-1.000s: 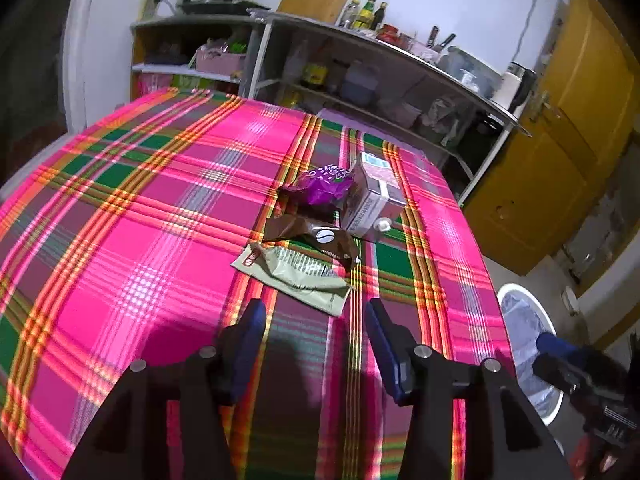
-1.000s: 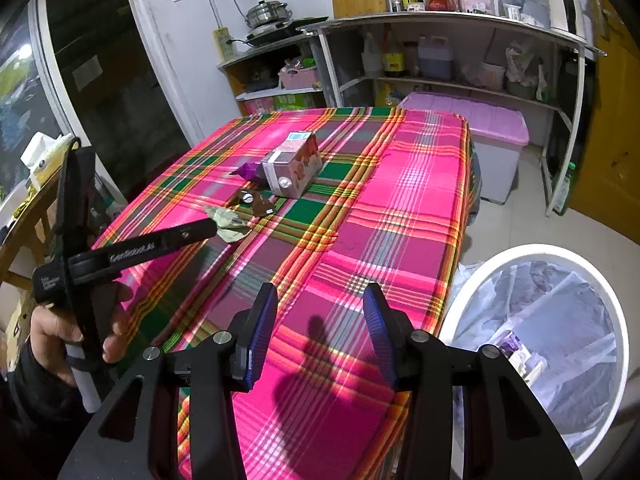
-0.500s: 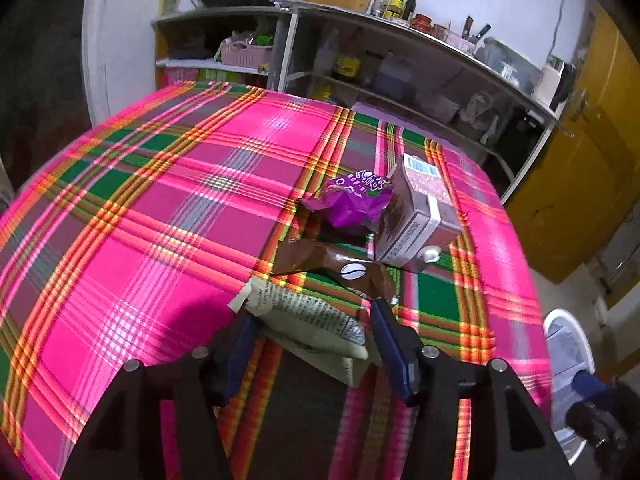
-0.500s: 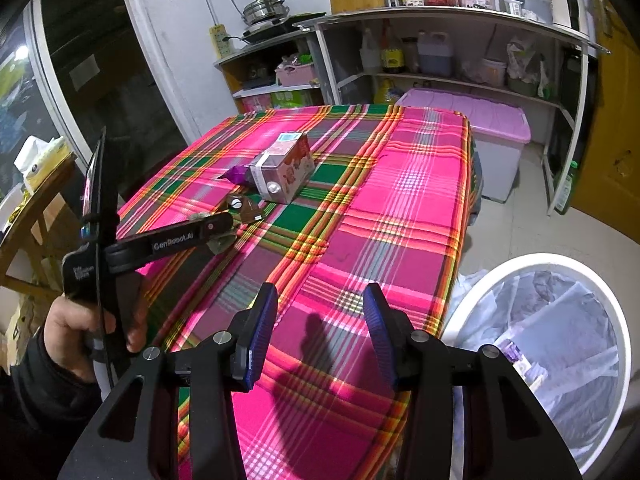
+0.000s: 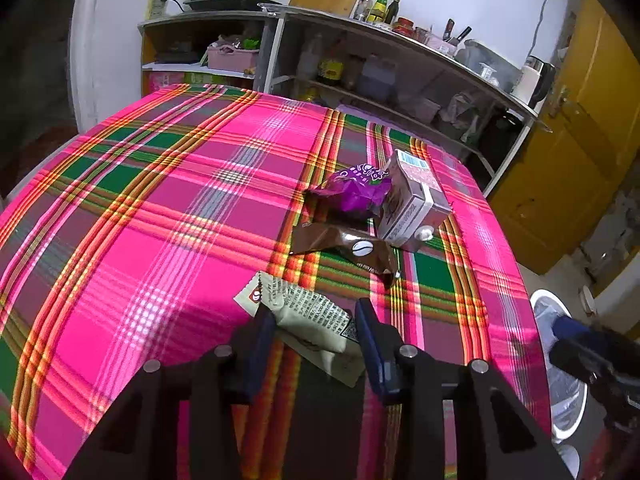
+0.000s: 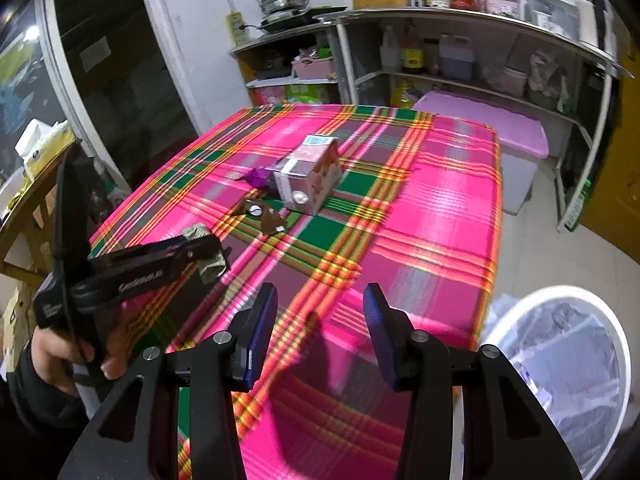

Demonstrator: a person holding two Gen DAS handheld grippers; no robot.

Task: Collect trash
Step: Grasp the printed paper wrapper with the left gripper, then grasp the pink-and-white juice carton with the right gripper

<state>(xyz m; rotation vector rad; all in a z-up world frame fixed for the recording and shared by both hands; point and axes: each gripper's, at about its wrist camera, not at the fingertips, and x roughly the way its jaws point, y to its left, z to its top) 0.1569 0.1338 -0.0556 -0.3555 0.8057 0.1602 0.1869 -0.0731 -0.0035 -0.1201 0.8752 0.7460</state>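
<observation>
A pale green wrapper [image 5: 310, 318] lies on the plaid tablecloth [image 5: 160, 216] between the blue pads of my left gripper [image 5: 316, 330], whose jaws stand apart around it, open. Beyond it lie a brown wrapper [image 5: 348, 246], a purple wrapper [image 5: 354, 190] and a milk carton [image 5: 416, 204] on its side. My right gripper [image 6: 320, 320] is open and empty above the table's near right part. In the right wrist view the left gripper [image 6: 160, 268] covers part of the green wrapper [image 6: 208, 254]; the carton [image 6: 310, 184] lies further back.
A white bin with a clear bag [image 6: 572, 368] stands on the floor right of the table; it also shows in the left wrist view [image 5: 556, 360]. Shelves with bottles and containers [image 6: 460, 56] stand behind. A pink storage box [image 6: 508, 136] sits by the far table edge.
My left gripper has moved forward and down until the green wrapper lies between its pads, and the pads have come closer together. The right gripper has shifted slightly.
</observation>
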